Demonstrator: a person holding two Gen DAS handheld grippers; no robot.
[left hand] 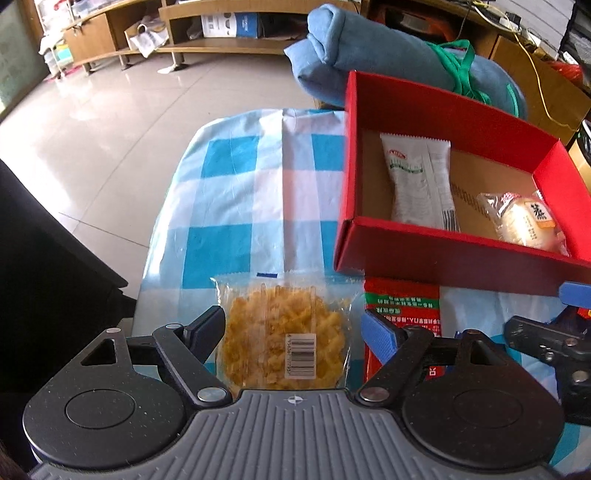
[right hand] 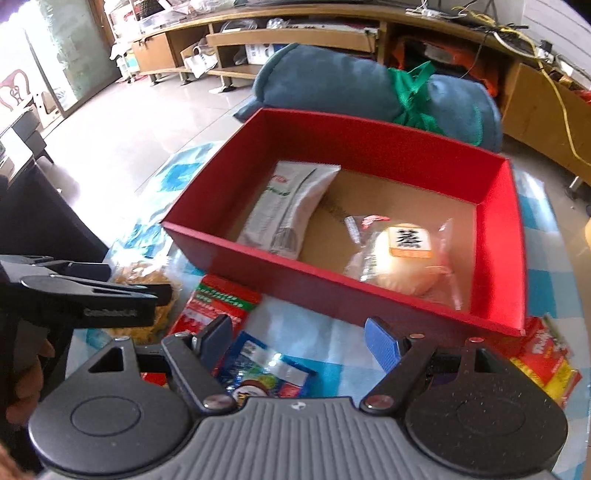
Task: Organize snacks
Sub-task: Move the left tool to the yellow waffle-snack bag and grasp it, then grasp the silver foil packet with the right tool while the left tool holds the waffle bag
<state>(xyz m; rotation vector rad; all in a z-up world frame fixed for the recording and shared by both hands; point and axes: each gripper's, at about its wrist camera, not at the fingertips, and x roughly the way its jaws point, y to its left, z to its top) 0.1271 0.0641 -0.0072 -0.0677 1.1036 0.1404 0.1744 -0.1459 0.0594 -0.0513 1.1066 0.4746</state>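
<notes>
The yellow snack (left hand: 286, 345) lies on the tabletop (left hand: 236, 192) right between the wide-open left tool (left hand: 293, 332) (nearest), the box (left hand: 436, 251) ahead-right; the right tool (right hand: 301, 343) gapes, empty.

red box (right hand: 369, 155): matt cardboard | snack packets (left hand: 284, 343): glossy clear plastic | tablecloth (left hand: 236, 199): smooth, slightly shiny

Blue-and-white checked tablecloth (left hand: 236, 206) covers the table. Far side, a rolled blue cushion (right hand: 332, 85) tied with a green strap (right hand: 413, 96). Glossy tiled floor (left hand: 110, 122) on the left. Long wooden shelf unit (right hand: 295, 37) along the far wall, with a white-and-blue carton (left hand: 229, 24) and a white bag (left hand: 144, 35) on its low shelf. Yellow cable (right hand: 561, 99) far right.
</notes>
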